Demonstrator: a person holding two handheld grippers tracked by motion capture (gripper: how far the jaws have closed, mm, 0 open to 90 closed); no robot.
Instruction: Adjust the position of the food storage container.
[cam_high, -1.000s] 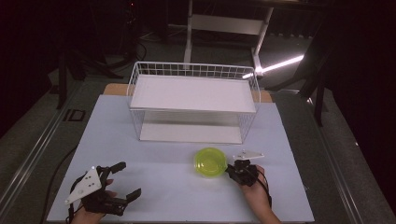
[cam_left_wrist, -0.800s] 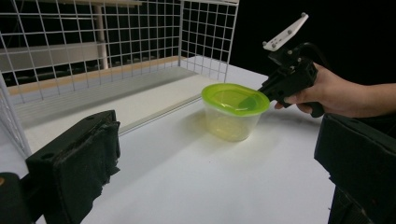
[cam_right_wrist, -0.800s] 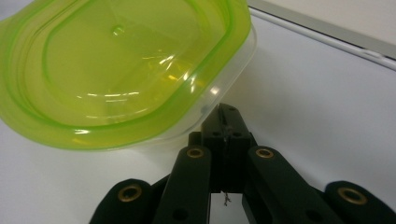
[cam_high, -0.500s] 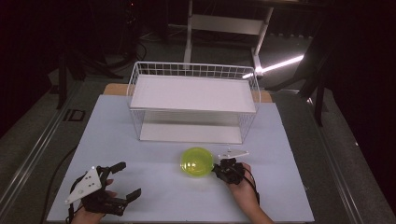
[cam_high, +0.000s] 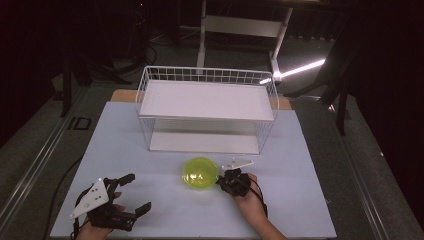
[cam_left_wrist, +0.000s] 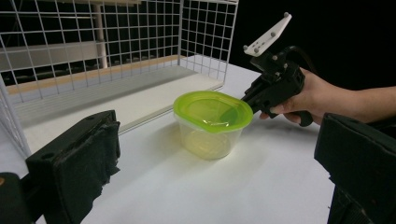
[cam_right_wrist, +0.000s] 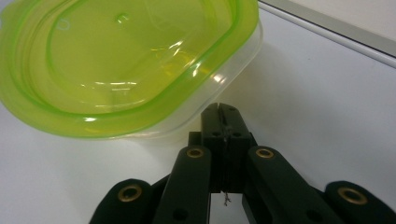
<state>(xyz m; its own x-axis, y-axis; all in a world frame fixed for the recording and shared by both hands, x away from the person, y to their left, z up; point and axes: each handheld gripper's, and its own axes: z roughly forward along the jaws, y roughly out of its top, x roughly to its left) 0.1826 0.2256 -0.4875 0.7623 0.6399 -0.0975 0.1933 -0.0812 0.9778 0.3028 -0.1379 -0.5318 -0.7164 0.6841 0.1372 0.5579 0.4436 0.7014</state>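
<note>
- The clear plastic container (cam_high: 200, 173) with a lime-green lid (cam_left_wrist: 212, 110) stands upright on the white table (cam_high: 300, 200), just in front of the white wire basket (cam_high: 207, 107) and a little right of the table's middle.
- The right gripper (cam_high: 223, 180), held in the person's right hand (cam_high: 247, 192), has its tip against the container's right side, just under the rim of the lid; the right gripper view shows the two jaws pressed flat together with nothing between them.
- In the left gripper view the tip of that gripper (cam_left_wrist: 247, 98) meets the lid's edge, with the grey three-cornered plate (cam_left_wrist: 268, 35) standing above it.
- Whether the tip truly presses on the container wall or only sits beside it cannot be told.
- The left gripper (cam_high: 135, 192) rests low over the near left part of the table, well apart from the container, with its jaws spread wide and empty.
- The left gripper's padded fingers (cam_left_wrist: 84, 163) frame the container from afar.
- The basket holds a flat white shelf (cam_high: 205, 100) across its top.
</note>
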